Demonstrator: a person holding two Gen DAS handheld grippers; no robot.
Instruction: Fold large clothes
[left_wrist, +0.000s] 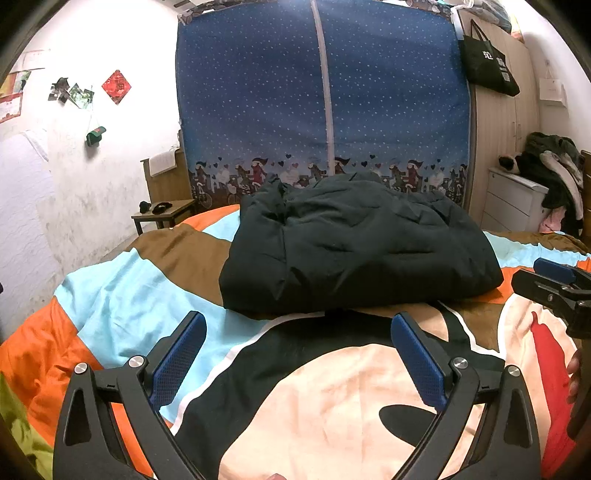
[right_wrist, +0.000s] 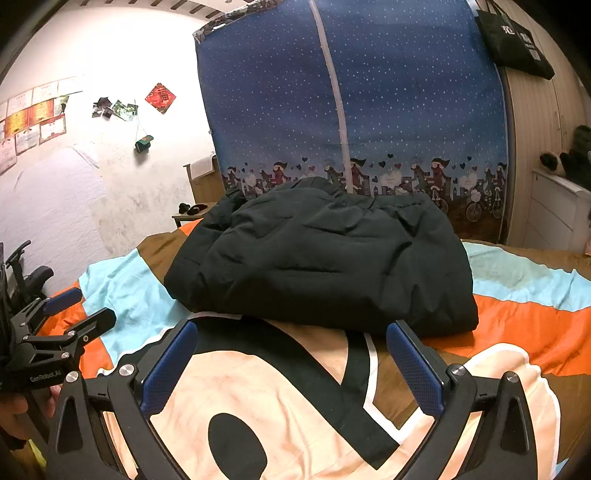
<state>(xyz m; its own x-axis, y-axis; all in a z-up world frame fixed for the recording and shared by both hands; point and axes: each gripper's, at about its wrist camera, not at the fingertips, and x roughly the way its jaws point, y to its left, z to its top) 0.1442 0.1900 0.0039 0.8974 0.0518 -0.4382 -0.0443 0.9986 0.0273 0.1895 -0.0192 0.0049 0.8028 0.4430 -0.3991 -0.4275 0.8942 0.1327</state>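
A dark padded jacket (left_wrist: 354, 243) lies folded into a thick bundle on the colourful bedspread (left_wrist: 122, 295), just beyond both grippers. In the right wrist view the same jacket (right_wrist: 325, 266) fills the middle of the bed. My left gripper (left_wrist: 298, 325) is open, its blue pads wide apart, a little short of the jacket's near edge and holding nothing. My right gripper (right_wrist: 291, 334) is open too, close to the jacket's near edge, with nothing between its fingers. Each gripper shows at the side of the other's view: the right gripper (left_wrist: 554, 284) and the left gripper (right_wrist: 70, 314).
A blue fabric wardrobe (left_wrist: 325, 103) stands behind the bed. A small wooden table (left_wrist: 166, 214) is at the left, white drawers (left_wrist: 513, 199) with piled clothes at the right. A black tote bag (left_wrist: 487, 62) hangs on a wooden wardrobe. A hand (right_wrist: 18, 406) holds the left gripper.
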